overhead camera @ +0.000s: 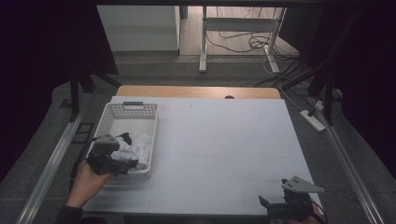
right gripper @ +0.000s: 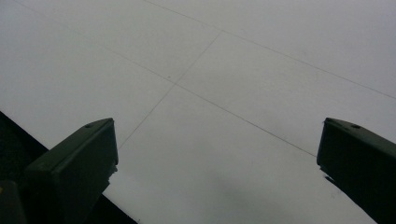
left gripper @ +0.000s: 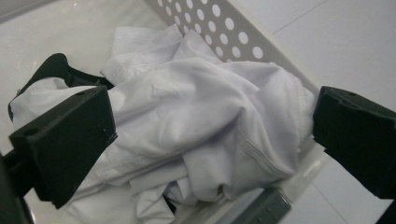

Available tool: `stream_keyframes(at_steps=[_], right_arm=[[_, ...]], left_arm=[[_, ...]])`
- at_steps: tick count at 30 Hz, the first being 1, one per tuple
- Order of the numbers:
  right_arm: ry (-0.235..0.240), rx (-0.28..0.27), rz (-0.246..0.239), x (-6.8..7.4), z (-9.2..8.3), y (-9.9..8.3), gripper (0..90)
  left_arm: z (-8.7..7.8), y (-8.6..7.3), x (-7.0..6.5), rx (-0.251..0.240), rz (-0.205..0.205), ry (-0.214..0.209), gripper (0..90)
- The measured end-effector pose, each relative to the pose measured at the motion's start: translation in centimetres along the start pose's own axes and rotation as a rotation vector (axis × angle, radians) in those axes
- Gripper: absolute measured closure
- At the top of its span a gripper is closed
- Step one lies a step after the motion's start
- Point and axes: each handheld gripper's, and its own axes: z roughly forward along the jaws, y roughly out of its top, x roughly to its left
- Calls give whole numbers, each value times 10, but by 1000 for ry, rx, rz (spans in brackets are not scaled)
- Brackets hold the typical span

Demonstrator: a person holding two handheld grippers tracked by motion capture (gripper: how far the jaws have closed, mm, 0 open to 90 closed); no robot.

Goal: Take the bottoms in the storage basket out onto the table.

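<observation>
At the near right corner of the table (overhead camera: 224, 140) the right gripper (overhead camera: 273, 204) sits low over the bare white surface, its jaws spread wide with nothing between them. At the near left, the left gripper (overhead camera: 122, 164) hangs over the near end of the one basket (overhead camera: 105, 119) — a white perforated basket whose long axis runs near to far, with a single handle at its far end. Its jaws are also spread wide, one on each side of a crumpled white cloth (left gripper: 201, 116) but not pinching it; whether they touch the fabric I cannot tell. The cloth lies bunched in the near half of the basket, against its right wall, too rumpled to show any clear direction. One dark piece (left gripper: 56, 70) shows beside it, partly under the white folds. The far half of the basket shows its bare bottom — beyond it lies the wooden far edge of the table.
</observation>
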Motion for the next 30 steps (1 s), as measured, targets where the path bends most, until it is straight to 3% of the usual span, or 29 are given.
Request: stream_keyframes(at_steps=[9,17,30], right_arm=[[1,3,-3,0,0,0,0],[3,4,-6,0,0,0,0],[3,8,-9,0,1,0,0]], left_arm=[[13,15,9,74,33,-23,0],[28,24,15,170,59,-8,0],[49,36,32,300,58,-1,0]])
